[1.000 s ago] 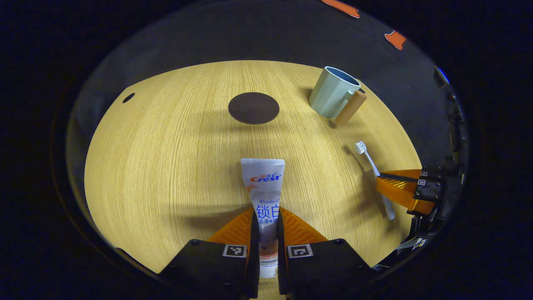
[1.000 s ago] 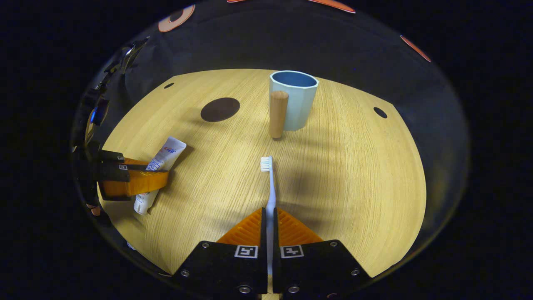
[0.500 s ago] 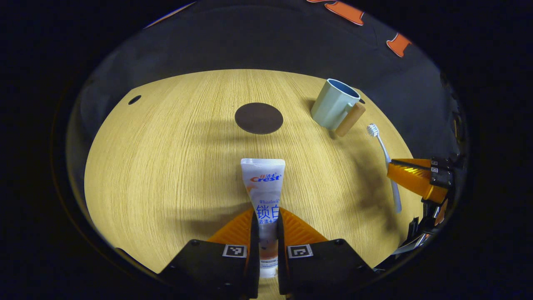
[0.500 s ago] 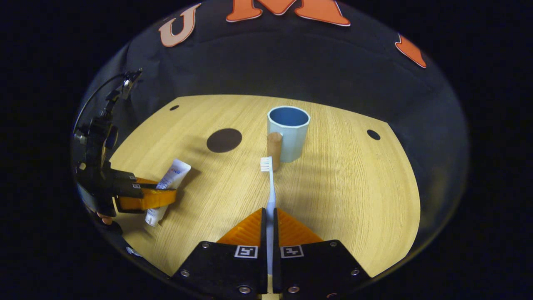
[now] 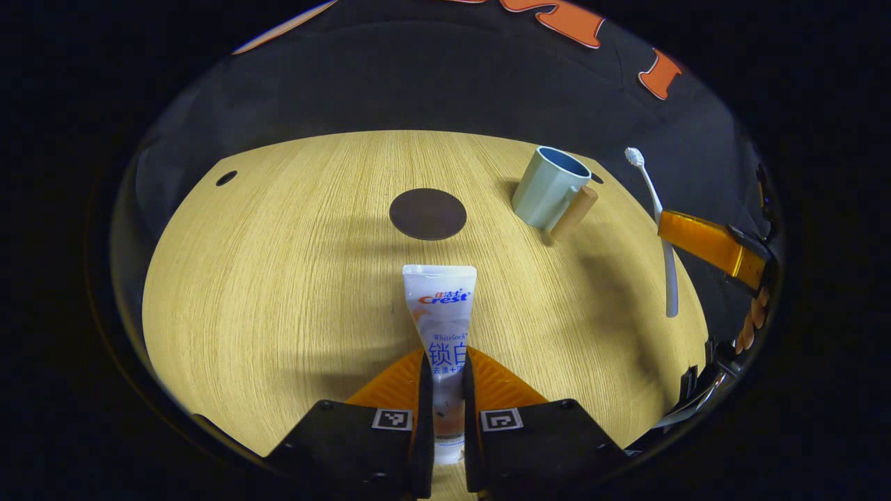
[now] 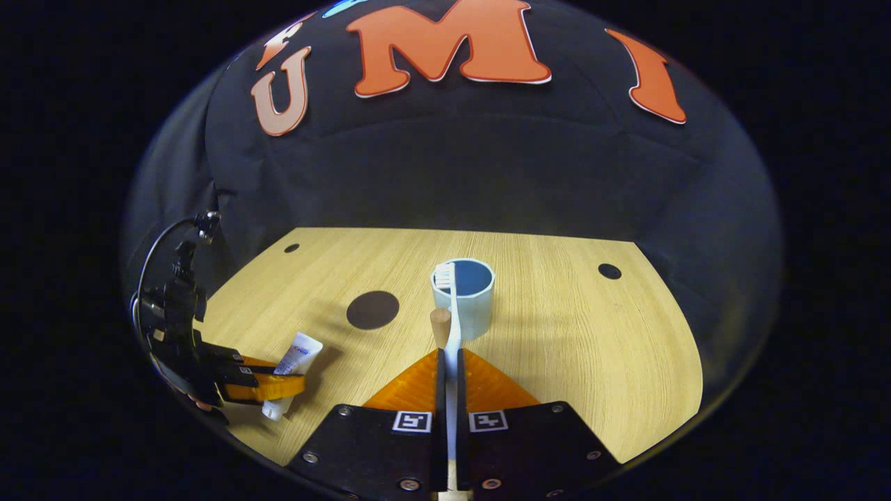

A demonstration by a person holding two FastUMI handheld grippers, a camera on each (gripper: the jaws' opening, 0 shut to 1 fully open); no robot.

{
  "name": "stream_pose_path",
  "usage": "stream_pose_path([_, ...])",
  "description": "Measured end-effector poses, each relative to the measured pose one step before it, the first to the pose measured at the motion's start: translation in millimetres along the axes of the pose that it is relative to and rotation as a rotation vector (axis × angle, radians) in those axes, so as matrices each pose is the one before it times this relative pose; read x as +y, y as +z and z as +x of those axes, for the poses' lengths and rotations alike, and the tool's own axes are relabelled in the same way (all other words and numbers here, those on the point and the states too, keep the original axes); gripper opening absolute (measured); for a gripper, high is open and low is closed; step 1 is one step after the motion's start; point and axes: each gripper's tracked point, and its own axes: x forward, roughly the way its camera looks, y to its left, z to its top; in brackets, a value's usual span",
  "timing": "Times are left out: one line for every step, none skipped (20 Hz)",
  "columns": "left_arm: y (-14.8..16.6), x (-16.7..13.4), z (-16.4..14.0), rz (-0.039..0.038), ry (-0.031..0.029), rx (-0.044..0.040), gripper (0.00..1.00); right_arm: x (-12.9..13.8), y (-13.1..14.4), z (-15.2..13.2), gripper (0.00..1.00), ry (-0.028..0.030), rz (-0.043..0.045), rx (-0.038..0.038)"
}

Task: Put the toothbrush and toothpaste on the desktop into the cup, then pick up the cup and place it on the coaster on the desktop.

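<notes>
My left gripper (image 5: pixel 444 365) is shut on the lower part of a white toothpaste tube (image 5: pixel 440 306), held a little above the wooden desktop (image 5: pixel 278 278). In the right gripper view that tube (image 6: pixel 296 362) sits between the left gripper's orange fingers (image 6: pixel 268 387) at the lower left. My right gripper (image 6: pixel 450 362) is shut on a white toothbrush (image 6: pixel 450 306), lifted high, bristles pointing at the pale blue cup (image 6: pixel 468 296) with a wooden handle (image 6: pixel 440 325). From the left gripper view the toothbrush (image 5: pixel 654 209) hangs in the air right of the cup (image 5: pixel 550 186). A dark round coaster (image 5: pixel 427 213) lies mid-desktop.
Small dark holes (image 6: pixel 610 271) mark the desktop near its far corners, one at the left (image 5: pixel 225 178). The coaster (image 6: pixel 372 309) lies left of the cup. A hand (image 5: pixel 752 323) holds the right gripper at the edge. The black booth wall rises behind the desktop.
My right gripper has lifted the toothbrush off the desktop and risen high, tilting towards the cup. My left gripper has raised the toothpaste slightly.
</notes>
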Motion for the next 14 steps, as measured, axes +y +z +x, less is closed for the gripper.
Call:
stream_pose_path([4.63,-3.54,0.49,0.00248,0.00358,-0.00612,0.22,-0.02,1.9,1.46,0.05,0.01012,0.00873,-0.00476])
stream_pose_path([3.3,-5.73,-10.61,0.00547,0.00039,-0.00819,0.22,1.63,0.21,1.44,0.05,0.01272,0.00818,-0.00427])
stream_pose_path([-1.54,-9.49,0.65,0.0057,-0.00155,-0.0079,0.22,-1.27,3.89,1.06,0.05,0.00393,0.00516,-0.01256])
stream_pose_path([2.48,-3.94,-24.58,0.00327,0.00041,-0.00787,0.21,-1.39,5.24,-1.07,0.05,0.00174,0.00238,-0.01398])
stream_pose_path([-0.34,-10.13,-16.51,0.00417,0.00131,-0.00561,0.21,-0.11,4.38,-1.22,0.05,-0.00052,0.004,-0.01628])
stream_pose_path([2.21,-6.96,-21.24,0.00108,0.00189,-0.00332,0.21,0.54,4.38,-1.88,0.05,0.00359,0.00429,-0.01682])
stream_pose_path([5.17,-5.32,-20.55,0.00158,0.00005,-0.0035,0.21,0.37,6.37,-0.25,0.05,0.00571,0.00708,-0.02637])
stream_pose_path([3.16,-4.15,-20.57,0.00055,-0.00005,-0.00248,0.22,-1.25,6.72,1.93,0.05,-0.00044,0.00309,-0.02966])
stream_pose_path([-4.6,-7.07,28.28,0.00133,-0.00143,-0.00238,0.22,-1.13,8.91,4.62,0.05,0.00318,-0.00374,-0.03164])
stream_pose_path([2.76,1.96,-3.0,0.00229,0.00106,-0.00054,0.22,-0.15,6.02,5.87,0.05,0.00108,-0.00211,-0.02741])
stream_pose_path([-5.78,1.7,-0.73,0.0021,0.00361,-0.00263,0.21,-0.55,4.29,3.15,0.05,0.00087,0.00002,-0.02067])
stream_pose_path([-1.91,-1.75,3.07,-0.00099,0.00397,-0.00284,0.22,-0.37,2.67,2.04,0.05,0.00005,0.00027,-0.01595])
stream_pose_path([-6.85,-3.47,29.53,-0.0016,0.00244,-0.0023,0.22,-1.22,4.35,2.78,0.05,0.00094,0.00347,-0.0165])
stream_pose_path([-5.28,-2.36,30.28,-0.0018,0.0011,-0.00041,0.21,-0.77,3.55,6.43,0.05,0.00519,0.0032,-0.01513])
